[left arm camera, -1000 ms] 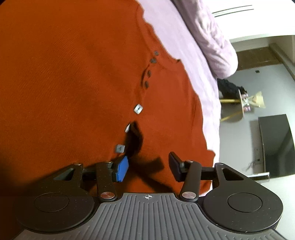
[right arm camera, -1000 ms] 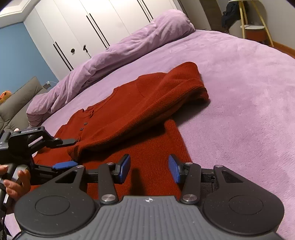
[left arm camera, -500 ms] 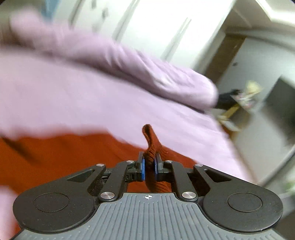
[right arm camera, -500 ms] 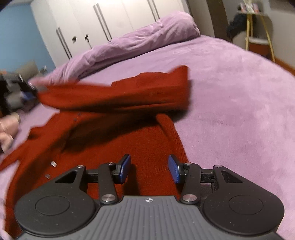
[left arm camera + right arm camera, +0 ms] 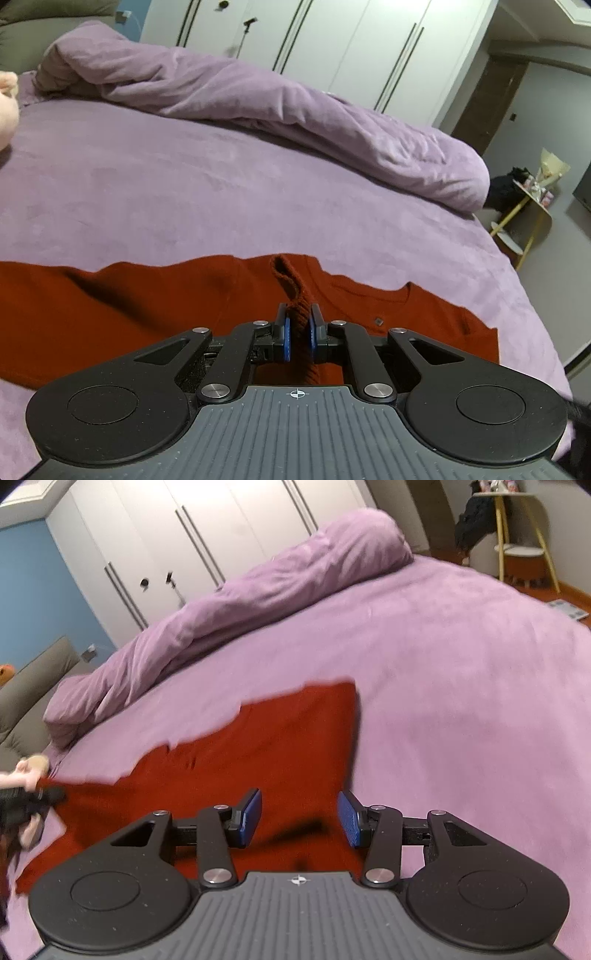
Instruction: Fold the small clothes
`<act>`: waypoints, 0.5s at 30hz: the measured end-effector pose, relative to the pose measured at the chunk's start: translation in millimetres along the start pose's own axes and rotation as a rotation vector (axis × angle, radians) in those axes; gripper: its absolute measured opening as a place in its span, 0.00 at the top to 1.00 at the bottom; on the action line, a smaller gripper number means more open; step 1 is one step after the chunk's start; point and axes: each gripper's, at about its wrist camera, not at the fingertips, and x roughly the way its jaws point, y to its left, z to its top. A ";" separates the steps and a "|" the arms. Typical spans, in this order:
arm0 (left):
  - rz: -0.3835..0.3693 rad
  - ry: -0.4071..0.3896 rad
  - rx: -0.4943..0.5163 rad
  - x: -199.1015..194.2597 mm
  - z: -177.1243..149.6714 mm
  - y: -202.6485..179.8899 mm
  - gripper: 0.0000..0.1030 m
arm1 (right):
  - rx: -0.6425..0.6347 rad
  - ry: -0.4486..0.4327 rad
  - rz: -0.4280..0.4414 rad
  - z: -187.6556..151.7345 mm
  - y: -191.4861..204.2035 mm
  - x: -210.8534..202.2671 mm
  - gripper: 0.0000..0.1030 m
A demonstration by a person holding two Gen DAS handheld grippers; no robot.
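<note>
Left wrist: purple bed point(image 5: 184, 192), rolled duvet point(image 5: 258, 99), white wardrobe point(image 5: 332, 48).

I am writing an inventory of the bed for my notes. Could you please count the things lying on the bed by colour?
Red: 1, the sweater, pinched by the left gripper; the right gripper hovers open over it.
Purple: 1, the rolled duvet on the bed.
Total: 2
</note>
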 end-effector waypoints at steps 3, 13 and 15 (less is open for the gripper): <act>0.002 0.010 0.007 5.6 -3.5 3.9 0.89 | -0.089 0.011 -0.132 18.3 12.1 35.9 0.54; 0.028 -0.037 0.073 22.6 2.7 0.9 0.89 | -0.290 -0.031 -0.237 33.6 26.2 94.5 0.94; 0.052 -0.028 0.107 33.9 -0.4 -4.4 0.89 | -0.309 -0.094 -0.316 32.2 19.6 90.7 0.94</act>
